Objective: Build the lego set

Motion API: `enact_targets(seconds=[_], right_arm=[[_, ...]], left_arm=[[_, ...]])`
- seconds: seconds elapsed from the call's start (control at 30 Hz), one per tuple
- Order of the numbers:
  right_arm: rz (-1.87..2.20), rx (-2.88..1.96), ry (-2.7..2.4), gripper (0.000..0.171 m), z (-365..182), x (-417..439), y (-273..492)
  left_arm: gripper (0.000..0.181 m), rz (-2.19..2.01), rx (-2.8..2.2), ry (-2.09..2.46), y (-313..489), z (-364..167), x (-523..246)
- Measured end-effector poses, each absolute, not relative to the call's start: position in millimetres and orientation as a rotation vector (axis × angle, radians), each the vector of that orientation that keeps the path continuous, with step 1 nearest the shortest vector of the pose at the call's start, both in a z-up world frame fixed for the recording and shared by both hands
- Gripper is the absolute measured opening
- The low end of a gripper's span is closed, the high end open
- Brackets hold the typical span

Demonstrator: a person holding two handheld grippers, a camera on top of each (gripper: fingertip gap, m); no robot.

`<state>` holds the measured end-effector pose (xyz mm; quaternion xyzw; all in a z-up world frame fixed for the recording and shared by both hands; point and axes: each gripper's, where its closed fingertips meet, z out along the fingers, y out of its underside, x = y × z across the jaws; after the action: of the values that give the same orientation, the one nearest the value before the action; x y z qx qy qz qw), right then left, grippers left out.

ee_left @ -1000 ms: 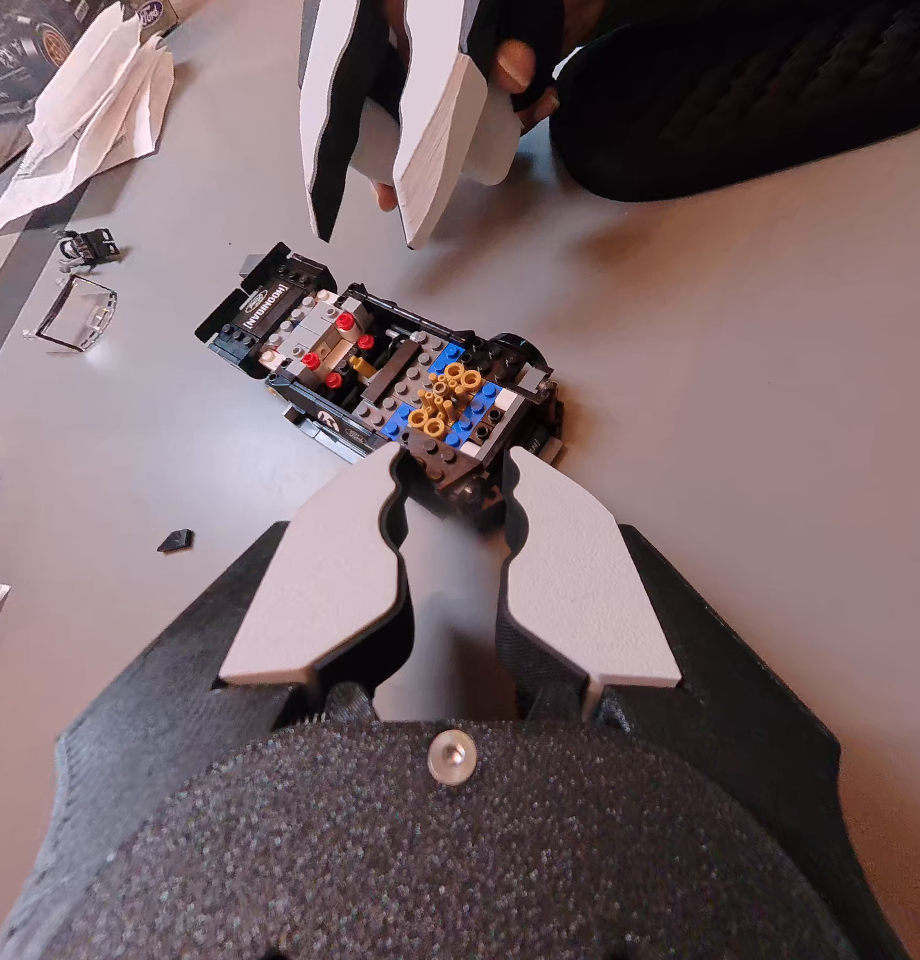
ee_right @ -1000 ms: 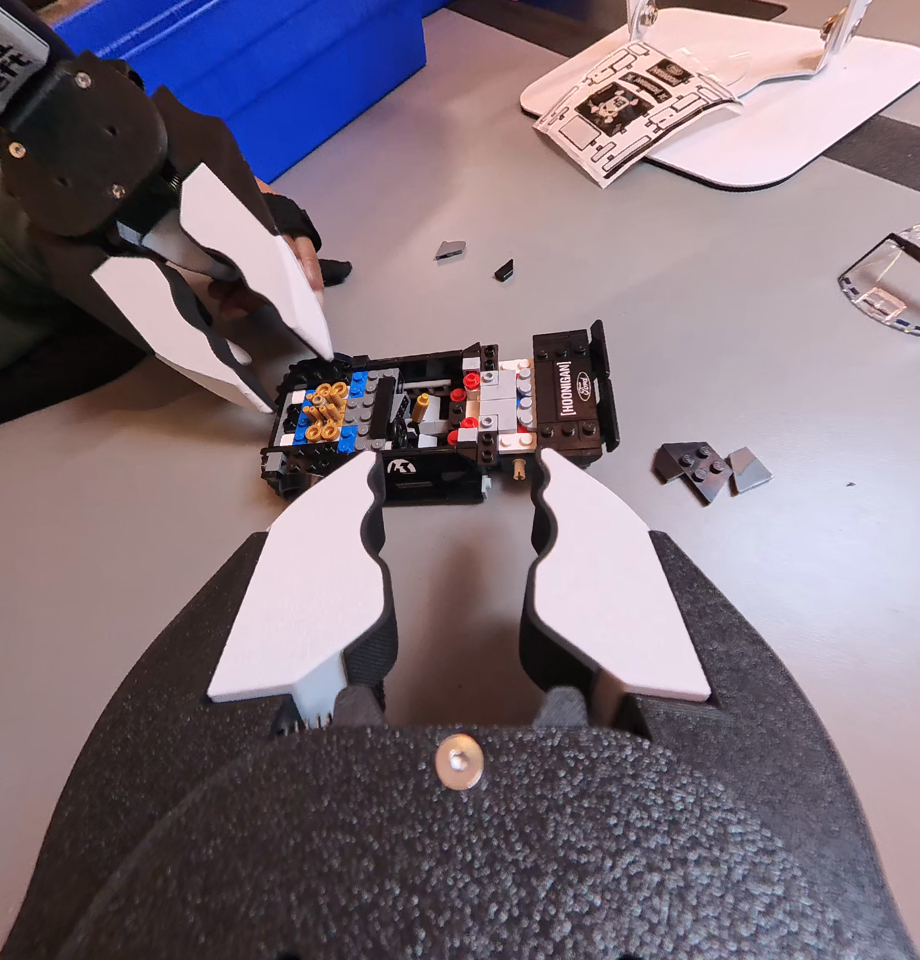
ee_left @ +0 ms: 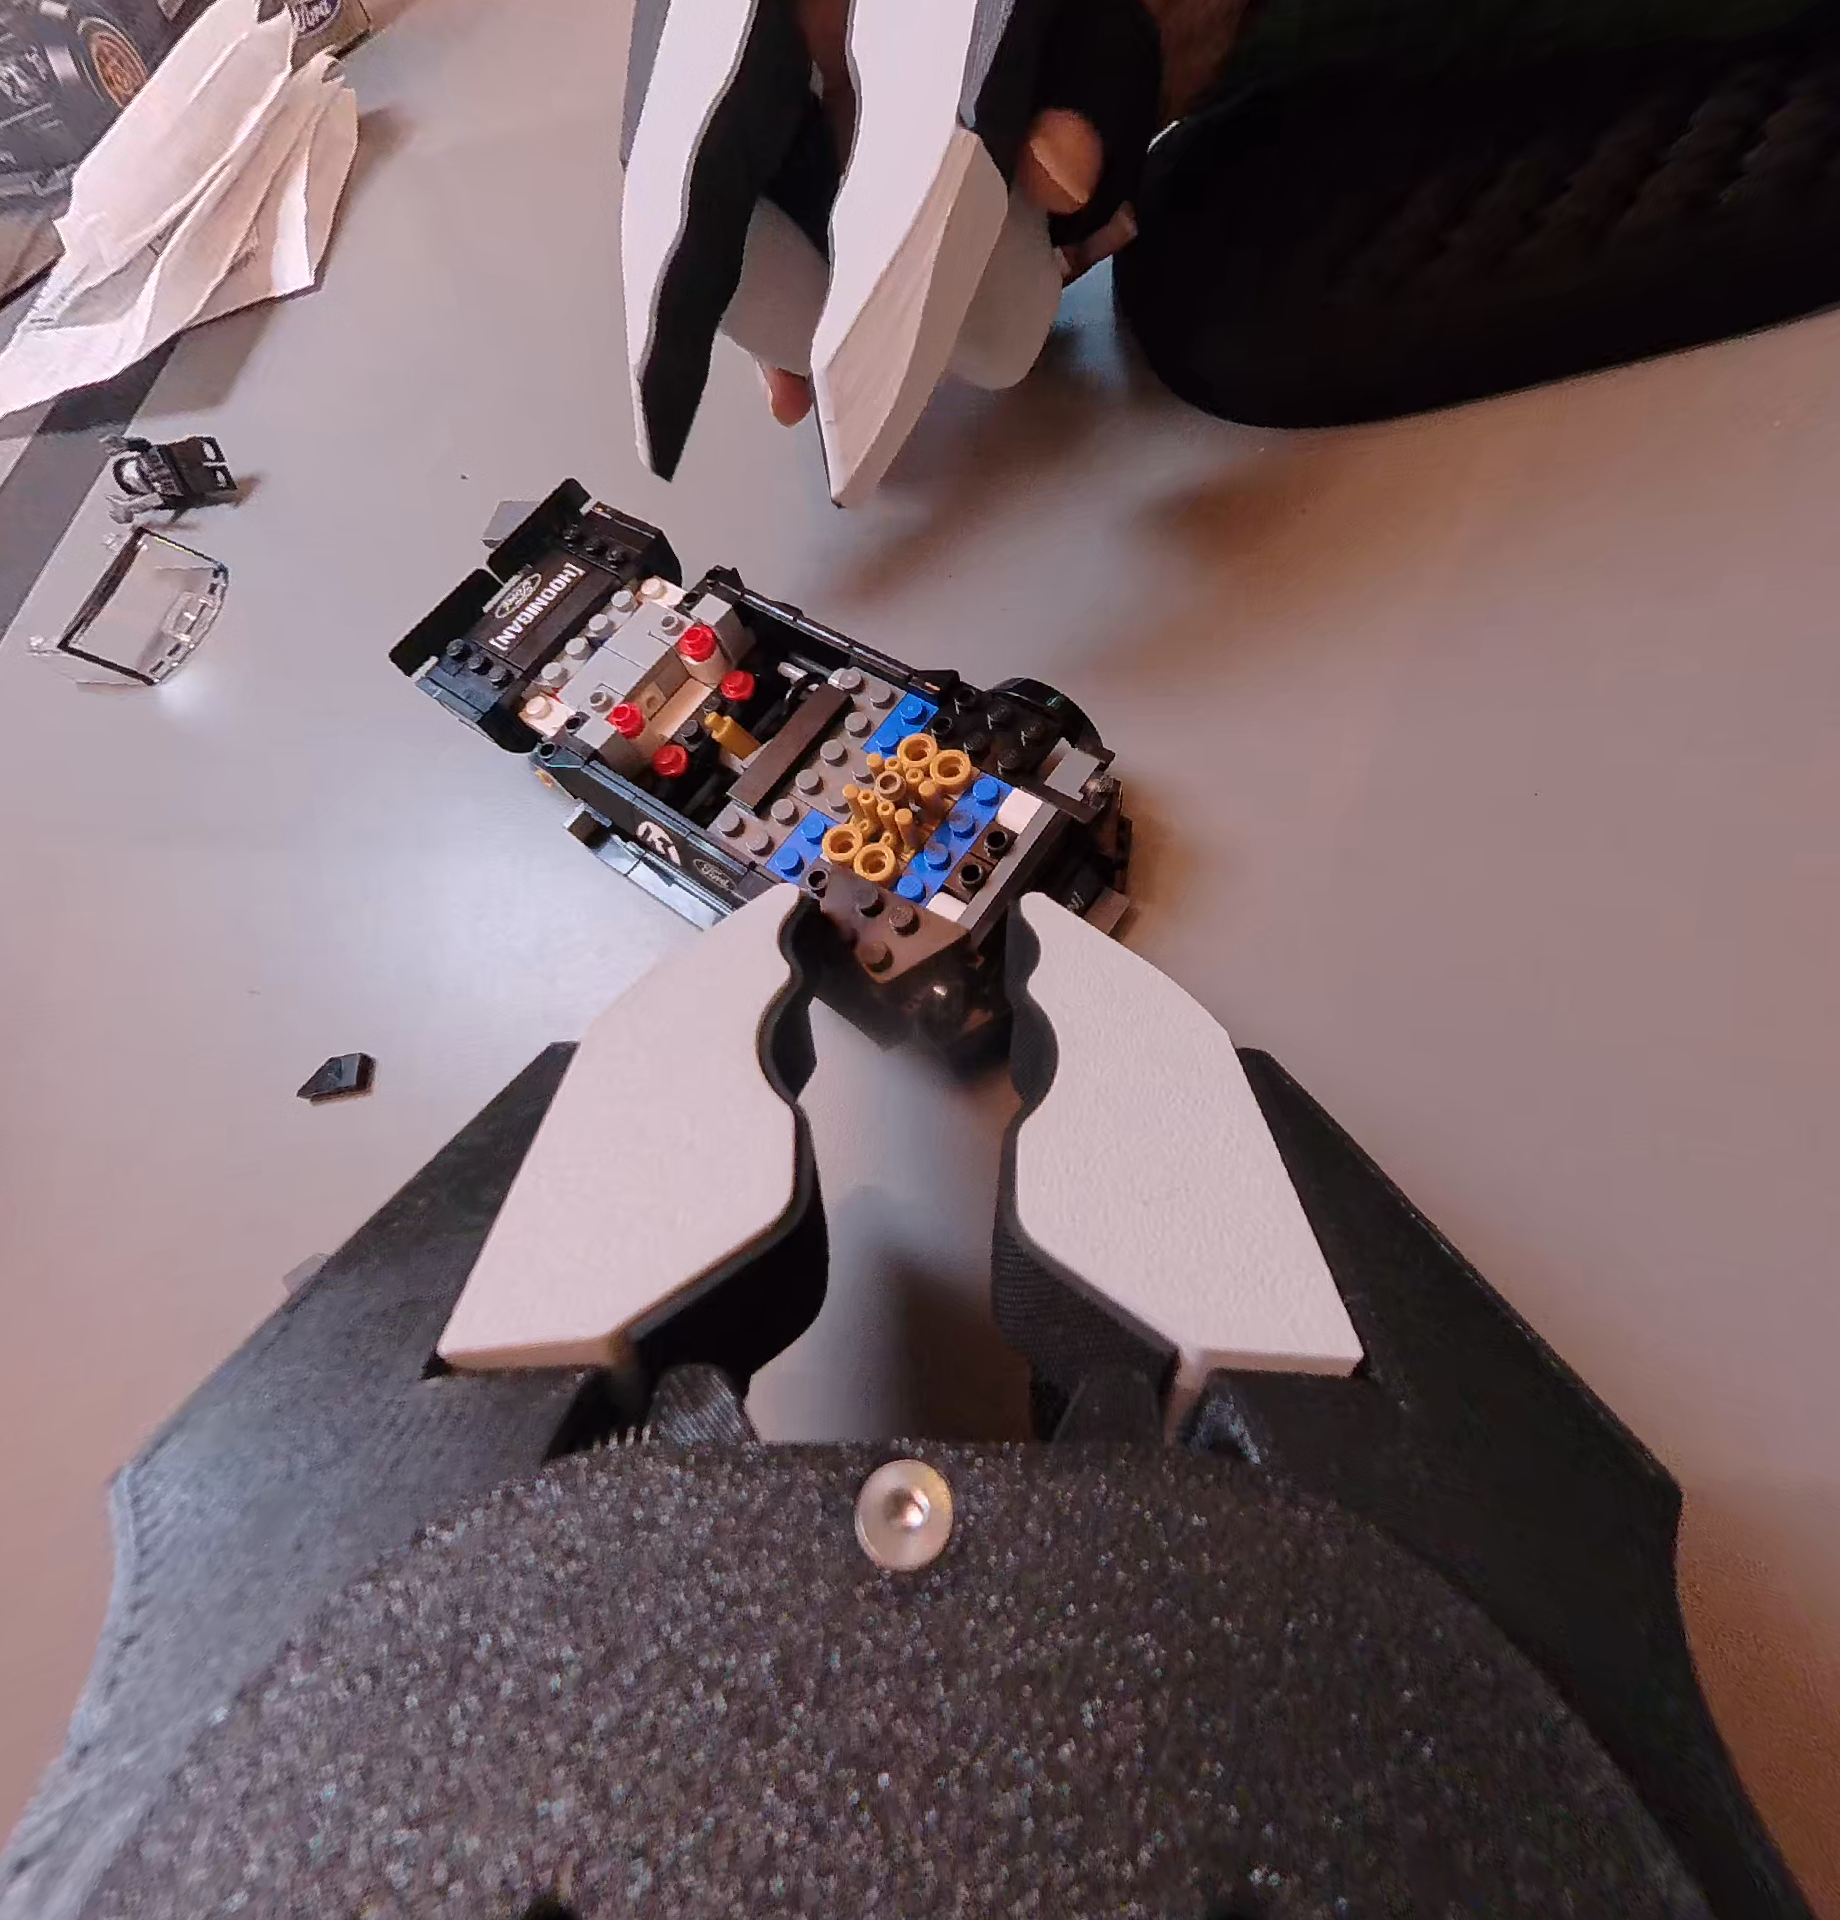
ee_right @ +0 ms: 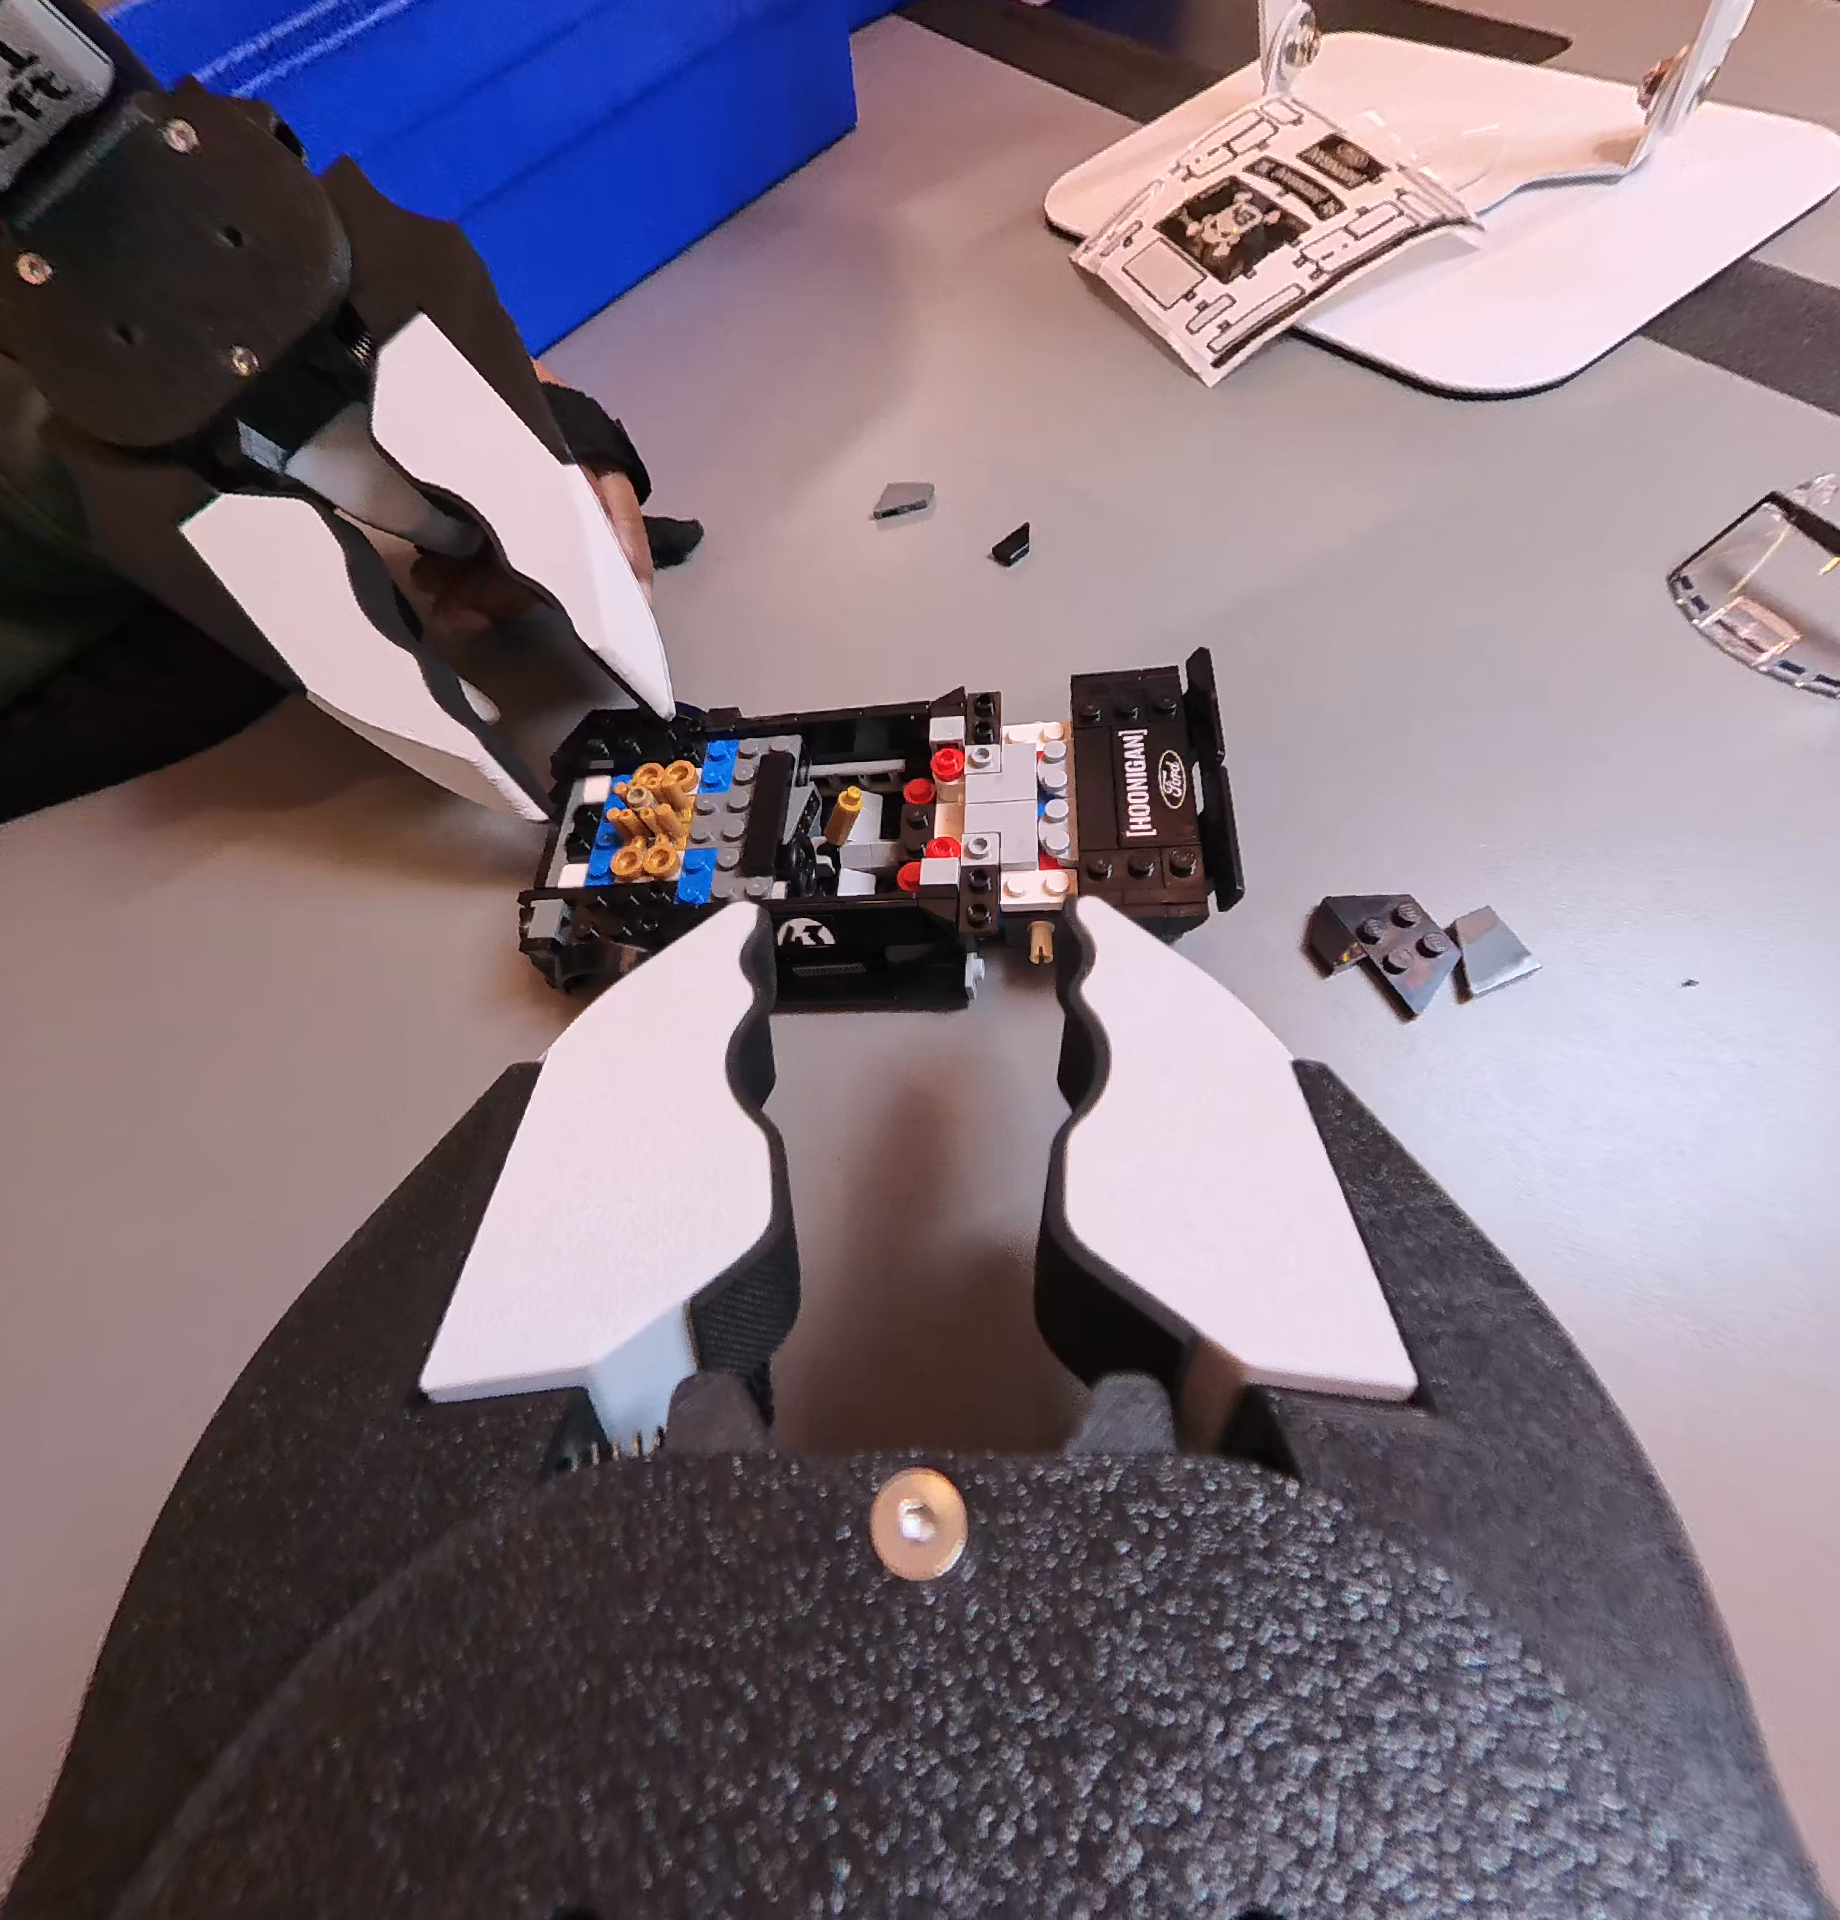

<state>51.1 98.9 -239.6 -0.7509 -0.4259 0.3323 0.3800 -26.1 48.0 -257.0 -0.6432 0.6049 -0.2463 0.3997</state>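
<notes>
A half-built black Lego car (ee_left: 687, 727) lies on the grey table, with gold engine parts on blue plates at its front and red studs mid-body. It also shows in the right wrist view (ee_right: 874, 810). My left gripper (ee_left: 911, 914) is open partway and the car's front corner shows between its tips. I cannot tell if they touch it. It also shows in the right wrist view (ee_right: 604, 764), at the car's front end. My right gripper (ee_right: 911, 914) is open and empty, close to the car's near side. It also shows in the left wrist view (ee_left: 755, 483), beyond the car.
Loose parts lie around: a clear windshield (ee_right: 1778, 603), dark grey wedge plates (ee_right: 1394, 940), a grey slope (ee_right: 903, 499) and a small black piece (ee_right: 1011, 542). A blue bin (ee_right: 583, 135), a white stand base (ee_right: 1518, 239) with a sticker sheet (ee_right: 1269, 239), and crumpled paper (ee_left: 168, 229) sit further back.
</notes>
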Motion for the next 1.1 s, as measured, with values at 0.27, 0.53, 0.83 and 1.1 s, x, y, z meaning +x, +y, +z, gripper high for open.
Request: enact_targets(seconds=[0.27,0.53,0.83,1.1], right_arm=[[0.846,-1.82,-1.034,0.052,-221,52,104],[0.835,-1.817,-1.035,0.052,-221,52,105],[0.835,-1.824,-1.039,0.052,-223,52,104],[0.826,-1.833,-1.056,0.051,-227,51,103]], left_arm=[[0.033,-0.623,-1.628,1.53,48,-257,-26],[0.033,-0.624,-1.629,1.532,47,-257,-27],[0.036,-0.641,-1.624,1.514,47,-253,-28],[0.034,-0.637,-1.642,1.529,47,-258,-23]])
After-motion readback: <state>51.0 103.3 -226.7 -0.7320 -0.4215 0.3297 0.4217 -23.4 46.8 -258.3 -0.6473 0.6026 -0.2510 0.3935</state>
